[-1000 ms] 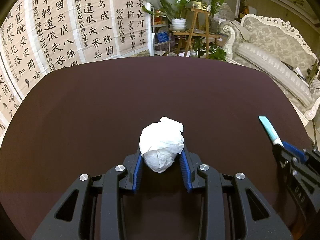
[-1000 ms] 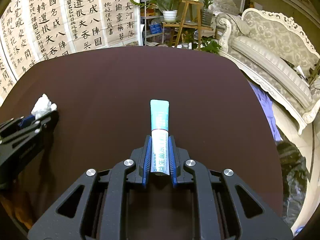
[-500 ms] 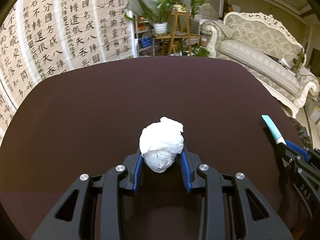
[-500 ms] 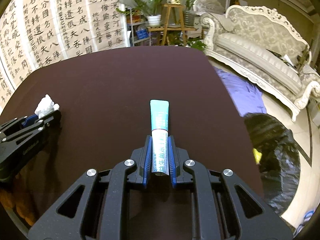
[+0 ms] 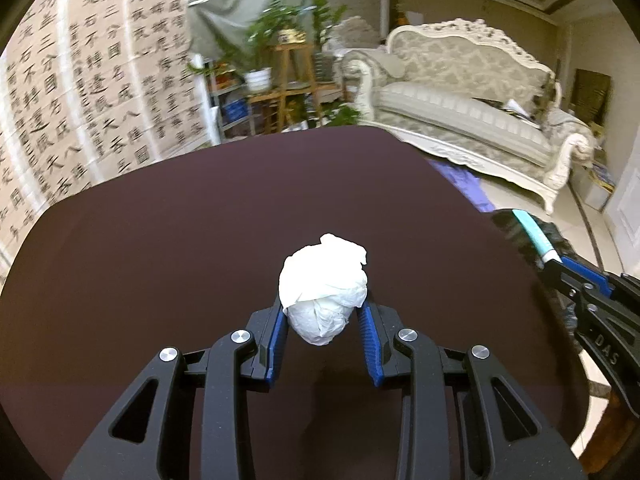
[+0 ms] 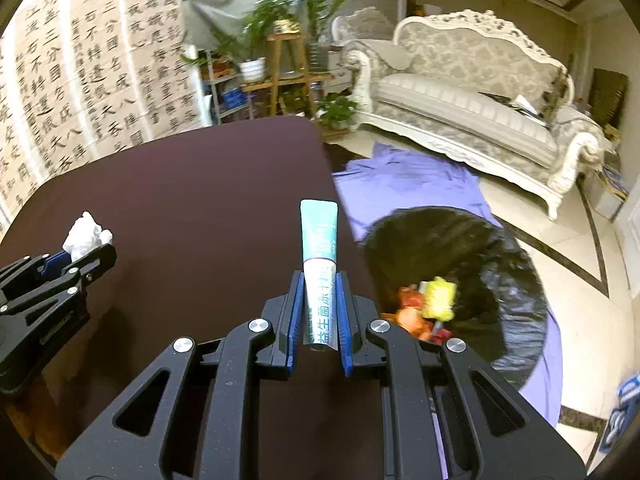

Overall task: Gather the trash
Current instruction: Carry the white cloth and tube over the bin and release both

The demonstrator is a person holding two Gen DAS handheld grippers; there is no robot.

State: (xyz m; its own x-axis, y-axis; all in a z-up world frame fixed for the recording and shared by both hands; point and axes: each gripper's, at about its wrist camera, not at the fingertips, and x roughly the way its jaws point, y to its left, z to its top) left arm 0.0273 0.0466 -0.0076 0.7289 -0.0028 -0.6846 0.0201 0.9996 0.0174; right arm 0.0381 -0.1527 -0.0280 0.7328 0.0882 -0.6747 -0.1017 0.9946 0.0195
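- A crumpled white tissue ball [image 5: 323, 287] is pinched between the left gripper [image 5: 323, 316] fingers.
- A teal-and-white tube [image 6: 319, 268] is clamped by the right gripper [image 6: 319, 312], its flat crimped end past the fingertips.

White crumpled tissue [image 5: 324, 292]; teal-and-white toothpaste tube [image 6: 319, 256]; dark maroon tabletop [image 5: 200, 220]; black bin bag [image 6: 492, 264]; lilac cloth [image 6: 400, 176] on the floor; cream damask-patterned sofa [image 6: 472, 92].
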